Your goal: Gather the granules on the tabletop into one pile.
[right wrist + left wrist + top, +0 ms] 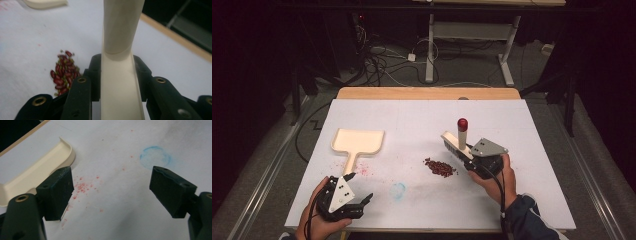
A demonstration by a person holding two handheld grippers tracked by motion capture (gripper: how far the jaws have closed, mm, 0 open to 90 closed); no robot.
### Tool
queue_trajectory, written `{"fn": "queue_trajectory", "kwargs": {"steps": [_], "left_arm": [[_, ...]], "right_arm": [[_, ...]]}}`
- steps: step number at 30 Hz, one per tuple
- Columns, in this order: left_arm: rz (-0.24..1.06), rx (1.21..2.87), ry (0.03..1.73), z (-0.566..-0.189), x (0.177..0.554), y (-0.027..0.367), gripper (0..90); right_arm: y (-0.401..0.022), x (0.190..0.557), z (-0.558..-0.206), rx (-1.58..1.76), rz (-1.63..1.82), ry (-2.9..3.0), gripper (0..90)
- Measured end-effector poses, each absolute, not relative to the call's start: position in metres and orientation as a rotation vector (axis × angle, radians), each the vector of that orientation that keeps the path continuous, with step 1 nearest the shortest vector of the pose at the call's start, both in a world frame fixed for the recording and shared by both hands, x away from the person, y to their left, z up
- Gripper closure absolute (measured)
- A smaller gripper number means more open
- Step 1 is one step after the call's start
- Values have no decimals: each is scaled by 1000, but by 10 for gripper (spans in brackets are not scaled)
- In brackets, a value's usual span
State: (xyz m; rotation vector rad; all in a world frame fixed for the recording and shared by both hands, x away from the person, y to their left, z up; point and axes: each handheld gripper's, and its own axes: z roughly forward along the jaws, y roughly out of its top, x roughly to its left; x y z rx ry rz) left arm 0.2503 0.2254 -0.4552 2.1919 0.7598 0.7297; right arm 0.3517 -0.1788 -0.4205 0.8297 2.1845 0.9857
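White table – right tool clamps brush beside beans; left tool wide; no readable writing.

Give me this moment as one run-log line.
right hand-held gripper: shut on brush | left hand-held gripper: open, holding nothing, near dustpan handle | beans: piled on table, beside brush

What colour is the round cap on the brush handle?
Dark red cap on the cream plastic brush; clearest in the high view.
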Motion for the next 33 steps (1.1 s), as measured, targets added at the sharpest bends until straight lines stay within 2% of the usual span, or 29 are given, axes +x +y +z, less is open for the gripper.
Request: {"fn": "queue_trajectory", "kwargs": {"steps": [5,12,18,24,33], "left_arm": [[730,2194,756,-455,251,223,187],[728,2181,771,-455,251,224,187],[724,2182,767,-455,251,223,187],[725,2179,764,-454,251,225,187],[734,2189,772,-455,252,226,186]], "right_arm": [[-168,348,-431,997,915,2129,673],[-123,336,-439,996,883,2106,671],[-108,338,-435,991,927,2080,673],[-128,339,-419,982,959,2026,673],[-188,343,-397,924,1056,2085,672]]}}
